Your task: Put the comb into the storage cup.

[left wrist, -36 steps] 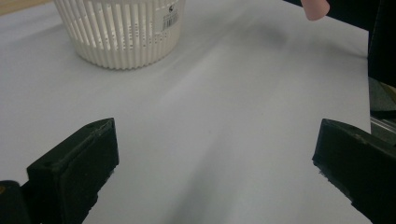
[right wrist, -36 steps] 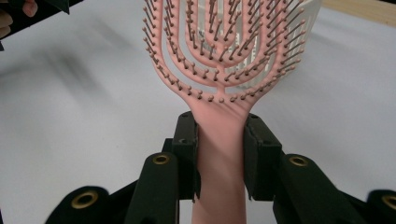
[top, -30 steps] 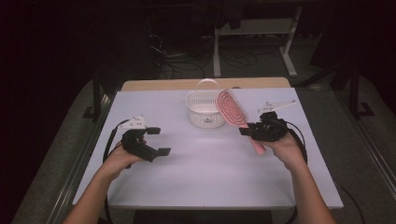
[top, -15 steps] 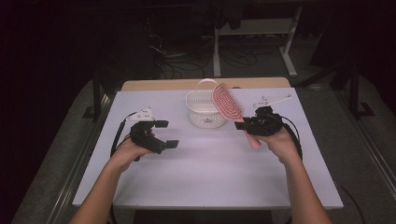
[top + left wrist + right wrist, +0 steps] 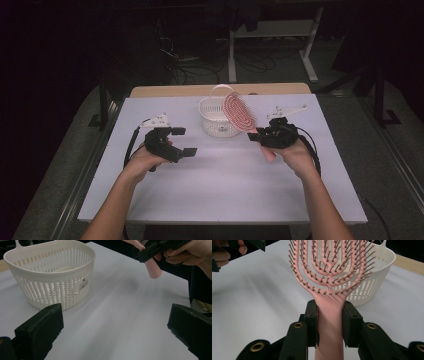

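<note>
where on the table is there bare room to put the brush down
Free: the wide stretch of table between the two hands and toward the near edge, and the far-left corner beyond the left gripper. Crowded: the far middle, where the basket stands and the brush hangs in the right gripper.

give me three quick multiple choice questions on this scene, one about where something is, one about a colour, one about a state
1. Where does the basket stand?
A. at the table's far middle
B. at its near left corner
C. on the floor

2. What colour is the hairbrush?
A. blue
B. pink
C. green

3. How is the right hand-held gripper?
A. open and empty
B. lying on the table
C. shut on the hairbrush handle

Answers: 1 A, it sits by the table's far edge; 2 B, handle and head are pink; 3 C, both jaws press the handle.
</note>
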Tool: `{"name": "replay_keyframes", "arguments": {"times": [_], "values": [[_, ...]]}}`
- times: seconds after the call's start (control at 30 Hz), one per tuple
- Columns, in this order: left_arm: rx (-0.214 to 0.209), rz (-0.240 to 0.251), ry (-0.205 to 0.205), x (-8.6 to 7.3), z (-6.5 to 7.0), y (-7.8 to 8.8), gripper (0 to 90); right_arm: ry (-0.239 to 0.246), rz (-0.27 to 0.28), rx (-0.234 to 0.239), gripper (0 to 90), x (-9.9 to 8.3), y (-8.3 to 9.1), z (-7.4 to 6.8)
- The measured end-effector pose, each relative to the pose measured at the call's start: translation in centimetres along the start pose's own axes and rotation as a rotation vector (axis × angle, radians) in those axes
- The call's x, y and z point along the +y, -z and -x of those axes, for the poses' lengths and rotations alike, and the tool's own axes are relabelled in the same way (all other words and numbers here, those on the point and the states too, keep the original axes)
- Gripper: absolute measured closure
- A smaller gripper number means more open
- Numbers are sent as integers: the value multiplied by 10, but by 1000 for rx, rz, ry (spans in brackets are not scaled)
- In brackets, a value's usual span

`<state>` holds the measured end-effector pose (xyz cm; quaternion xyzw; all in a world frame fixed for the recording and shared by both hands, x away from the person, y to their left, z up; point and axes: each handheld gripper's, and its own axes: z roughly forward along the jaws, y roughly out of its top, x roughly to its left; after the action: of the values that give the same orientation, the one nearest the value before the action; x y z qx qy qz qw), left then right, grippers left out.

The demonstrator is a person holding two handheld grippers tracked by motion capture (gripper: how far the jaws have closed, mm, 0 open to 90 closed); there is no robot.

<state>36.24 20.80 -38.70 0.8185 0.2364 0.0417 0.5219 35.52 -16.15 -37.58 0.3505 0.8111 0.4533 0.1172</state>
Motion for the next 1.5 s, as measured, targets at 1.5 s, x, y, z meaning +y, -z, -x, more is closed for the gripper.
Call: {"name": "replay_keyframes", "arguments": {"times": [1.5], "values": [[-37, 12, 17, 7, 18, -7, 0, 102, 28, 74, 685, 8, -23, -47]]}}
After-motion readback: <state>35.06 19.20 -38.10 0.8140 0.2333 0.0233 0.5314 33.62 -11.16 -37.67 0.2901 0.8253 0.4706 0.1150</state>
